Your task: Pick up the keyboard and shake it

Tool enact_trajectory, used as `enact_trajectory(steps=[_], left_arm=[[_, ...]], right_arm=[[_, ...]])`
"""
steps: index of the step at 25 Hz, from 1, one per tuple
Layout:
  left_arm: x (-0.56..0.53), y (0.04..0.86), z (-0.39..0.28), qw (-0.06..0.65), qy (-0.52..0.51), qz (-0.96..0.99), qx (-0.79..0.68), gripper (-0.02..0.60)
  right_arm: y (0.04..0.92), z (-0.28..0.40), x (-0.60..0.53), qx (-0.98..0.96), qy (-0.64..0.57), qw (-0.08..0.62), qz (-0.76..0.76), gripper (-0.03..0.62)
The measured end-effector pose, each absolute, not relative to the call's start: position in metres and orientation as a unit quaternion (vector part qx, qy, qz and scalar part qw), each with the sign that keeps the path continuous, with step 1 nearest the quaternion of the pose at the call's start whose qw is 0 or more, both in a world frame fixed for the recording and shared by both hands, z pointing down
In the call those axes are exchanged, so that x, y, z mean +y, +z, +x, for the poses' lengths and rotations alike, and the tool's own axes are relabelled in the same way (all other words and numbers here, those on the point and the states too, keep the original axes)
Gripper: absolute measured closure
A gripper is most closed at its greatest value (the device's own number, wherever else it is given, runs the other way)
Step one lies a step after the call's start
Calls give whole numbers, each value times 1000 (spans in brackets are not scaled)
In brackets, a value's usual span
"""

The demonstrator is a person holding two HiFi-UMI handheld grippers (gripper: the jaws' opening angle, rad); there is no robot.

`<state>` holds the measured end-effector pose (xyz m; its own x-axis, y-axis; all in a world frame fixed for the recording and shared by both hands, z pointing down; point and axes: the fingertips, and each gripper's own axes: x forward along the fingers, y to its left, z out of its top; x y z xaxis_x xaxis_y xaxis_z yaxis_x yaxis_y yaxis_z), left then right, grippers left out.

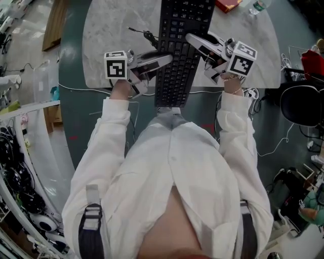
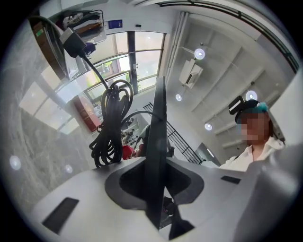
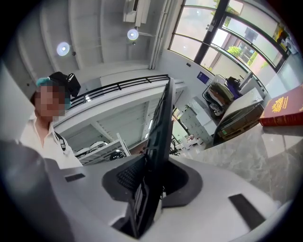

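Just in front of my chest, my white shirt sleeves run out to both hands, each carrying a grey claw with a black-and-white marker cube.

My left claw (image 1: 163,59) pinches the left long edge of the black rectangular plastic keyboard (image 1: 179,55). In the left gripper view the keyboard stands edge-on between the two grey jaws, and the pads press it from both sides.

My right claw (image 1: 192,40) bites the opposite long edge a little farther from me. In the right gripper view the same dark slab is clamped between the jaws, its keys showing on the side that faces me.

The keyboard runs lengthwise away from me. Its near end juts past the rim of the rounded grey marble-patterned desk (image 1: 111,30), above my lap. I cannot tell whether its far part is clear of the desk.

Just left of the keyboard, beyond my left claw, a thin black cable (image 1: 147,34) lies on the desk. In the left gripper view it is a dark coiled bundle close to the keyboard's edge.

At the far side of the desk sit a red hardcover book (image 3: 284,111) and, near it, a clear plastic bottle (image 1: 259,5).
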<state>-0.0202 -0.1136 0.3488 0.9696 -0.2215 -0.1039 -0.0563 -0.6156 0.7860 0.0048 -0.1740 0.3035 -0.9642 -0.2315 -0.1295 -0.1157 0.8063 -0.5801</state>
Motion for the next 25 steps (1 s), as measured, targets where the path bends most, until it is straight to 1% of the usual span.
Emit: enact_trajectory(steps=[12, 25], left_arm=[[-114, 295, -20, 321, -102, 939, -68, 488], [-112, 223, -14, 172, -124, 975, -66, 488]], right_arm=[[238, 5, -161, 972, -194, 104, -86, 480], [157, 11, -138, 988, -61, 135, -51, 488]])
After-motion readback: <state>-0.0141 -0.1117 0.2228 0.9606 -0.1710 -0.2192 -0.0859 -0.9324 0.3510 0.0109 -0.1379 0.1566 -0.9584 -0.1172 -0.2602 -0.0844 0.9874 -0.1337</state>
